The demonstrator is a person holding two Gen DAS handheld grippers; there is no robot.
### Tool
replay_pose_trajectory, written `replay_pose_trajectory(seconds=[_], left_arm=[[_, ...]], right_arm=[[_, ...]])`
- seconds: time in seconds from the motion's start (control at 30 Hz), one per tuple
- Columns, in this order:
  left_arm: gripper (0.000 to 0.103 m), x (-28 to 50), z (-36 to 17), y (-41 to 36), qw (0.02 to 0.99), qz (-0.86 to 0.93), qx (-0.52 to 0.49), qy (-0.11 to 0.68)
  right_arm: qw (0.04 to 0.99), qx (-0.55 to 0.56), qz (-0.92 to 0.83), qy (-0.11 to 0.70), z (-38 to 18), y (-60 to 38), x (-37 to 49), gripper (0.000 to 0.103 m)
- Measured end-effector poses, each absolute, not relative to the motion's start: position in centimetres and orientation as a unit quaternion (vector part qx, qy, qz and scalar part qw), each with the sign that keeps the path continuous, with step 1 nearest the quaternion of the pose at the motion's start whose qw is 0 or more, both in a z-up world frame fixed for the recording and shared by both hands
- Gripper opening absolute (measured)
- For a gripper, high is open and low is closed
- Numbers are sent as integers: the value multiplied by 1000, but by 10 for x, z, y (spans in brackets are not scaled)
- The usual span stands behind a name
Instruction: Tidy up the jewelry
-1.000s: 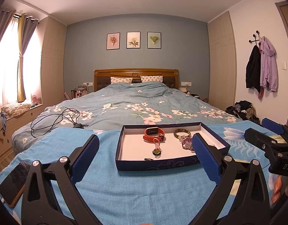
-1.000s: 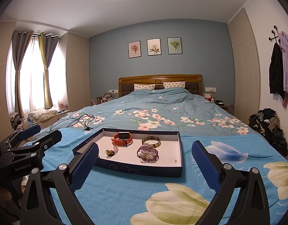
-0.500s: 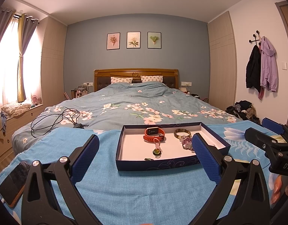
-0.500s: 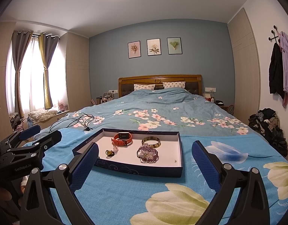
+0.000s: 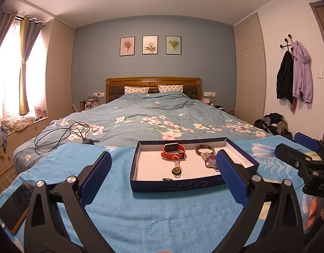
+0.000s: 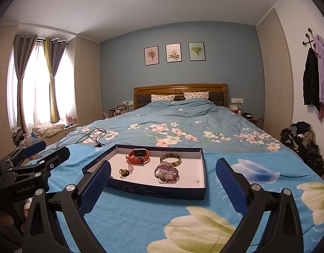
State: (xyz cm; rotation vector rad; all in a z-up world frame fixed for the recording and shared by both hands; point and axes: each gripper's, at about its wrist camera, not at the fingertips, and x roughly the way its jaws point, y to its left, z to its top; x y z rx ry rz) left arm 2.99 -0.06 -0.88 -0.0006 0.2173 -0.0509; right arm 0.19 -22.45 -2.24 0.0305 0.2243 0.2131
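Note:
A shallow navy box with a white floor (image 5: 145, 166) (image 6: 195, 172) lies on the blue bedspread. In it are an orange smartwatch (image 5: 173, 150) (image 6: 138, 155), a gold-brown bangle (image 5: 204, 148) (image 6: 170, 159), purple bead bracelets (image 5: 210, 160) (image 6: 166, 173), a green pendant on a pale strap (image 5: 176, 169) (image 6: 125, 171) and a small dark piece (image 5: 167, 179). My left gripper (image 5: 163, 176) is open and empty, just short of the box. My right gripper (image 6: 163, 181) is open and empty, near the box's front edge.
A phone (image 5: 15, 205) lies on the bedspread at the near left. Black cables (image 5: 63, 133) lie on the quilt behind it. A pile of clothes (image 6: 303, 141) sits on the floor to the right. Coats (image 5: 294, 80) hang on the right wall.

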Motion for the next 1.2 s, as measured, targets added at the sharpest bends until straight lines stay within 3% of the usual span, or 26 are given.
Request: replay_pose_trajectory(seconds=[0.93,1.2], left_arm=[[97,33,-6,5,993,-32,-5,114],[97,47,-11,23,985,-34,1,170]], right_arm=[[986,13,115,123,-19,-226,5,96],[966,-3,85,245,-30,-275,43,96]])
